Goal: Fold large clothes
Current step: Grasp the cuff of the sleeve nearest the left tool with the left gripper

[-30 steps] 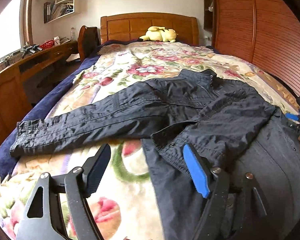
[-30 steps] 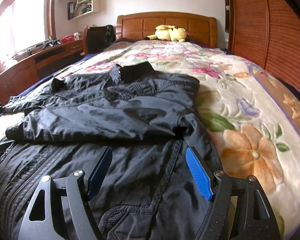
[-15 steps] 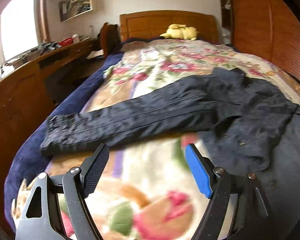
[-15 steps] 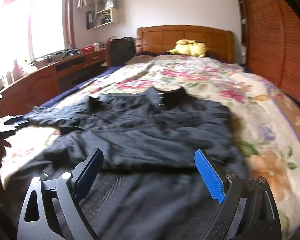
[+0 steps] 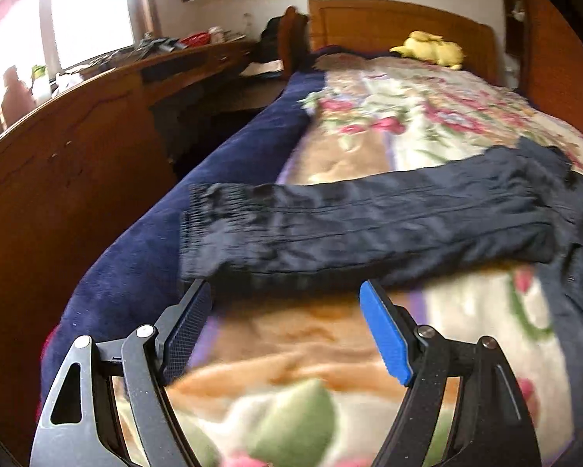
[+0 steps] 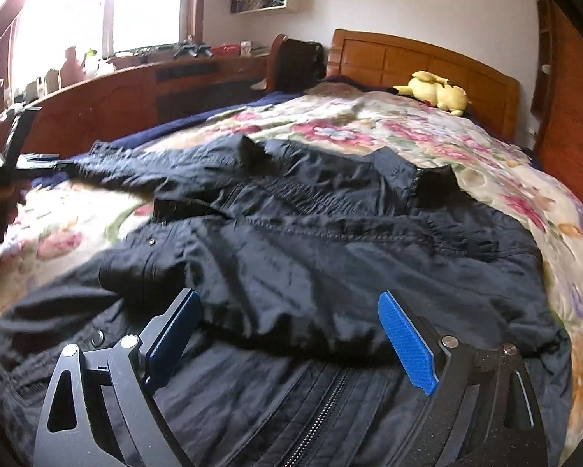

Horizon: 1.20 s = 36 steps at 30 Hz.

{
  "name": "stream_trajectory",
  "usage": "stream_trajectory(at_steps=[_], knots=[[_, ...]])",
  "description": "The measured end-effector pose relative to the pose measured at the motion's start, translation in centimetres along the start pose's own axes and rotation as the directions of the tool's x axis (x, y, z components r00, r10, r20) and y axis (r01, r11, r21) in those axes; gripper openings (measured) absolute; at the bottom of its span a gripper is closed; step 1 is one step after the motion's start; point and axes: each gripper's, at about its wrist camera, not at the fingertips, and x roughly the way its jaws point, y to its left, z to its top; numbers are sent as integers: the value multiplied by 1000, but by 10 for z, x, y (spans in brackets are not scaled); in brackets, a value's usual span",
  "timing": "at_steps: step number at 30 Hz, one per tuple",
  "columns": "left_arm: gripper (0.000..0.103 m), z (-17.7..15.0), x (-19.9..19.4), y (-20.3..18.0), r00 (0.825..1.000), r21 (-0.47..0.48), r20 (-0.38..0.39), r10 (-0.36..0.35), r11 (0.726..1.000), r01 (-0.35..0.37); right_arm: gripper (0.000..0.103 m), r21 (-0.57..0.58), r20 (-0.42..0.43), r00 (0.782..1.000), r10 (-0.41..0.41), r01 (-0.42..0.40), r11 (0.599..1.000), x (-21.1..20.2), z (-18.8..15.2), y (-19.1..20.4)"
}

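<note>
A dark navy jacket (image 6: 330, 257) lies spread on the floral bedspread (image 6: 369, 124), zipper toward me, one sleeve folded across its front. Its other sleeve (image 5: 350, 225) stretches out to the left, its cuff (image 5: 209, 229) reaching the blue blanket edge. My left gripper (image 5: 285, 303) is open and empty, just short of this sleeve near the cuff. My right gripper (image 6: 289, 311) is open and empty, low over the jacket's front near the folded sleeve. The left gripper also shows in the right wrist view (image 6: 34, 161) at the far left.
A wooden desk (image 5: 77, 124) with clutter runs along the bed's left side. A wooden headboard (image 6: 420, 58) and a yellow plush toy (image 6: 435, 95) are at the far end. A slatted wooden wall (image 6: 575, 116) is on the right.
My left gripper has swung left from the jacket's body toward the outstretched sleeve's cuff. My right gripper has shifted left over the jacket's front. Both stay open.
</note>
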Motion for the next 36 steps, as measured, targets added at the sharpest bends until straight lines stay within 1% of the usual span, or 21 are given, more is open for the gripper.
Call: stream_trajectory(at_steps=[2,6,9,11,14,19,23,27,28,30,31,32,33,34,35,36], knots=[[79,3,10,13,1000,-34,-11,11,999,-12,93,-5,3,1000,-5,5,1000,1,1,3],[79,6,23,35,999,-110,-36,-1,994,-3,93,-21,3,1000,-17,17,1000,4,-2,7],[79,9,33,48,997,-155,-73,10,988,-21,93,-29,5,1000,-15,15,999,0,-5,13],[79,9,37,55,997,-181,-73,12,983,-26,93,-27,3,1000,-11,11,1000,0,-5,13],[79,8,44,62,996,-207,-90,4,978,-23,93,-16,-5,1000,-4,4,1000,2,-5,10],[79,1,49,62,995,-227,-98,-30,974,7,93,-9,-6,1000,-1,1,1000,4,-5,10],[67,0,47,60,992,-244,-99,-72,969,46,93,-9,-6,1000,1,-1,1000,5,-5,10],[64,-1,48,56,991,-231,-121,-64,972,34,93,-3,-5,1000,5,-5,1000,5,-5,9],[63,0,50,54,990,-226,-125,-63,973,33,93,-1,-5,1000,4,-4,1000,6,-5,9],[54,-1,50,51,988,-219,-133,-74,975,44,93,0,-5,1000,3,-3,1000,5,-6,9],[46,-1,50,48,987,-214,-138,-85,975,54,93,1,-5,1000,4,-4,1000,5,-6,9],[34,0,50,46,986,-204,-142,-92,977,62,93,1,-4,1000,5,-5,1000,5,-6,9],[30,1,48,42,984,-188,-145,-101,980,73,93,1,-4,1000,6,-6,1000,5,-6,9],[25,2,45,38,986,-170,-143,-88,983,63,93,1,-4,1000,8,-8,1000,5,-6,9],[13,4,41,34,988,-149,-135,-72,987,52,93,2,-3,1000,8,-8,1000,5,-6,9],[13,6,36,31,991,-135,-123,-55,990,38,93,1,-2,1000,9,-9,1000,5,-6,9]])
